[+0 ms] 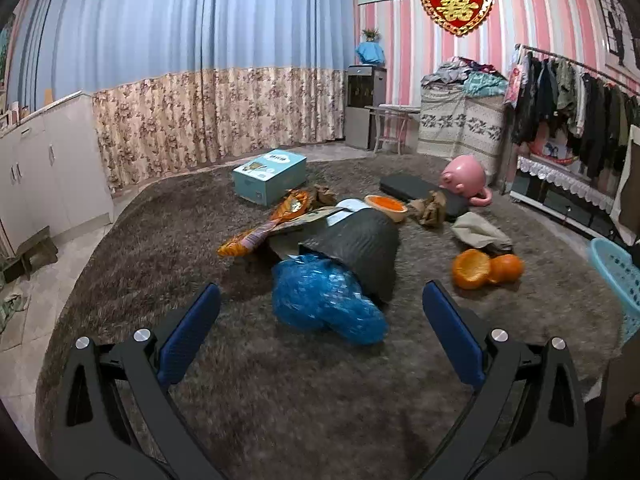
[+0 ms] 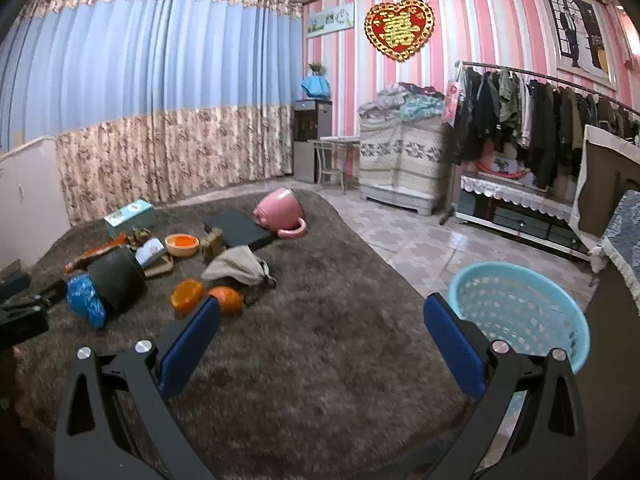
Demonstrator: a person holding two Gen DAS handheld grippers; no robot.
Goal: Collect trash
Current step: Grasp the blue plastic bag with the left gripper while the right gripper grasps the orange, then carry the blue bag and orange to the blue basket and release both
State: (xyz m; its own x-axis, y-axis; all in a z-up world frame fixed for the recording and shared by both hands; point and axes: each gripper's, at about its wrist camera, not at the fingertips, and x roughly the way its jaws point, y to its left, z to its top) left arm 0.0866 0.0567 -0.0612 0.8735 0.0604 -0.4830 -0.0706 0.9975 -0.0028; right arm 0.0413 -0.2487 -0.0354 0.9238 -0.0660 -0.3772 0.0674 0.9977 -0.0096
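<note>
A dark bin (image 1: 360,246) lies tipped on its side on the brown rug (image 1: 280,380), its blue liner bag (image 1: 324,300) spilling out toward me. Trash lies around it: an orange snack wrapper (image 1: 264,224), orange peels (image 1: 486,268), crumpled brown paper (image 1: 430,208), an orange-filled bowl (image 1: 386,207). My left gripper (image 1: 320,304) is open, its fingers either side of the blue bag and just short of it. My right gripper (image 2: 320,320) is open and empty over bare rug, with the orange peels (image 2: 206,294) by its left finger. The bin (image 2: 116,280) is at the left there.
A light-blue laundry basket (image 2: 520,312) stands at the rug's right edge on the tiled floor. A teal box (image 1: 270,176), a pink potty (image 1: 466,180), a black pad (image 1: 416,190) and a beige cloth (image 1: 478,232) lie on the rug. Clothes rack and cabinets line the walls.
</note>
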